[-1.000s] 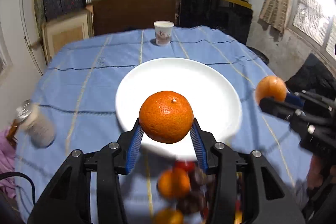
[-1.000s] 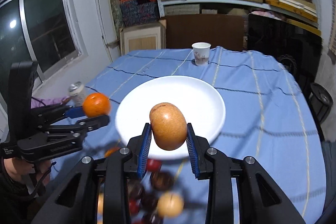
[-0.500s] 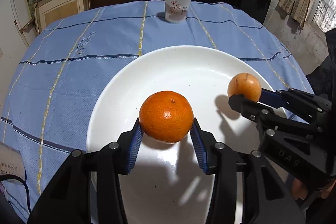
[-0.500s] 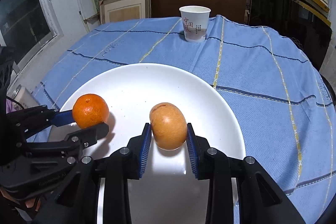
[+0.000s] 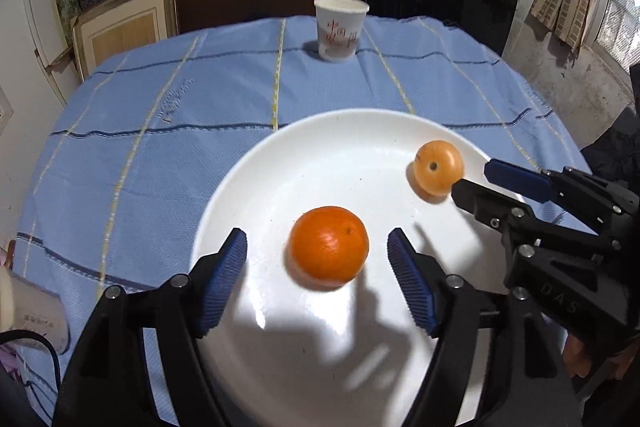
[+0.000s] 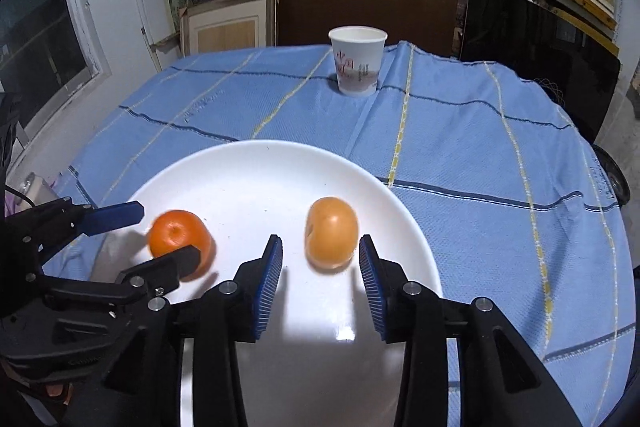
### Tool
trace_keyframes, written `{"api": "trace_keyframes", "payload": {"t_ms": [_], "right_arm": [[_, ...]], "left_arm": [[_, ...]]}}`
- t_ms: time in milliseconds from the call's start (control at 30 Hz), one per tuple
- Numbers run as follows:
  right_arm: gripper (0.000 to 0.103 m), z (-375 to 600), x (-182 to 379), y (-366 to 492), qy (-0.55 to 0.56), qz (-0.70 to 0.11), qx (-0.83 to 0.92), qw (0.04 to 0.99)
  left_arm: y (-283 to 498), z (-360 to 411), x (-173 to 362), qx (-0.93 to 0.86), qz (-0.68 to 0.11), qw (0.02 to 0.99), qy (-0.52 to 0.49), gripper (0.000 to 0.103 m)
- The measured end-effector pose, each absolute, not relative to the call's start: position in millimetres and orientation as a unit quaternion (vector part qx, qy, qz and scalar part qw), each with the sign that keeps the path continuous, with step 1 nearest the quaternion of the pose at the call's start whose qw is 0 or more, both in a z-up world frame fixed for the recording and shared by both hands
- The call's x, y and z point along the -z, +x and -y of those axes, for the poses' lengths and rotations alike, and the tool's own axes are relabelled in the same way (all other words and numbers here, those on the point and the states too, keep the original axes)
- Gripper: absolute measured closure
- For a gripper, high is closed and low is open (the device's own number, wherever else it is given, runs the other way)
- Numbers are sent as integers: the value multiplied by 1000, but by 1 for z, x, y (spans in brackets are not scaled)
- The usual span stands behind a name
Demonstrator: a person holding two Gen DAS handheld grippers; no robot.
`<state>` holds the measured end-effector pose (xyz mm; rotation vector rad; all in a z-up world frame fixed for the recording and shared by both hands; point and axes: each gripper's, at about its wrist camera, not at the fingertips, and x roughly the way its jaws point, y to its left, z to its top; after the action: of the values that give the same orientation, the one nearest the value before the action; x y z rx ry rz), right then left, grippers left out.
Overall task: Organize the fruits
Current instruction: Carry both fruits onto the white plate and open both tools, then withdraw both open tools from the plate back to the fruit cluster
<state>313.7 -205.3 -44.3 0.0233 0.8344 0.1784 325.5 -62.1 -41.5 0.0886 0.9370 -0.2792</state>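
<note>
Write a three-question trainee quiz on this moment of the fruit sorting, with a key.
1. True or false: the left gripper is clamped on the orange.
2. Where does the tan fruit lie? A) in the paper cup B) on the white plate C) on the tablecloth
3. Fill in: the right gripper is ____.

Key: 1 false; 2 B; 3 open
</note>
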Motion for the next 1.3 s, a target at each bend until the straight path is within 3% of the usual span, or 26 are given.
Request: {"api": "trace_keyframes", "payload": {"t_ms": [367, 533, 800, 1067, 1300], "right_arm": [[54, 213, 1, 162, 19, -358, -113, 926], [36, 204, 21, 72, 17, -337, -122, 933], [36, 170, 71, -7, -2, -356, -163, 920], [36, 144, 82, -16, -28, -370, -201, 907], [47, 127, 95, -2, -25, -386, -211, 898]], "left_arm": [[180, 30, -5, 173, -386, 905, 53, 19], [92, 13, 19, 203, -377, 902, 53, 17], [37, 2, 67, 187, -398, 896, 56, 17], [22, 5, 74, 165, -392, 902, 72, 17], [24, -9, 73, 153, -401, 902, 56, 17]]}}
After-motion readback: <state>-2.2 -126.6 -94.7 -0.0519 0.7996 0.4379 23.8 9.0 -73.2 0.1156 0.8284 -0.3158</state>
